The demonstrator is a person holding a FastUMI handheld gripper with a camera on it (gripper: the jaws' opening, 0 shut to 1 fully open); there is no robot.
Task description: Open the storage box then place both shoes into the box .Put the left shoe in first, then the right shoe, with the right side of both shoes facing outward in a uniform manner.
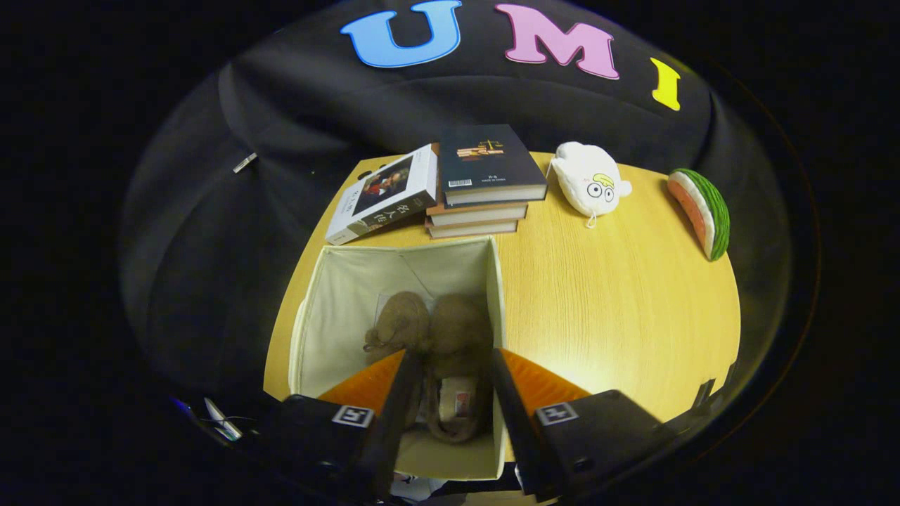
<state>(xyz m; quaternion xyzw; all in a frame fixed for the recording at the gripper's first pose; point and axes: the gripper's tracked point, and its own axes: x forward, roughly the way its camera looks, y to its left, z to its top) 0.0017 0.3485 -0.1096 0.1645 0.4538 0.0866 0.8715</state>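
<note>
Gripper view: gripper (pixel 450 362) hangs above the open storage box (pixel 320 316), looking down into it. Fingers spread apart, nothing between them, pressing on nothing. Left finger (pixel 397 393) sits over the left shoe's rear part, right finger (pixel 510 393) over the box's right wall.

Storage box: cream fabric, top open, stands on the front left part of the wooden table (pixel 619 309). Inside walls plain, a fold crease on the far wall.

Both shoes lie on the box floor, side by side and touching. Left shoe (pixel 401 323): brown, fuzzy, toe toward the far wall, partly hidden by the left finger. Right shoe (pixel 457 351): same brown material, against the box's right wall, opening and light insole with a small label visible between the fingers. Which side of the shoes faces outward: cannot tell from this top-down angle.

Beyond the box, at the table's far edge: a stack of books (pixel 485 186), dark cover on top, just behind the box. A white-covered book (pixel 383 193) leans against the stack's left side, tilted. Right of the stack, a white plush toy (pixel 589 179) with cartoon eyes. Farther right, well apart from the box, a watermelon-slice plush (pixel 699 211) near the table's right edge.
</note>
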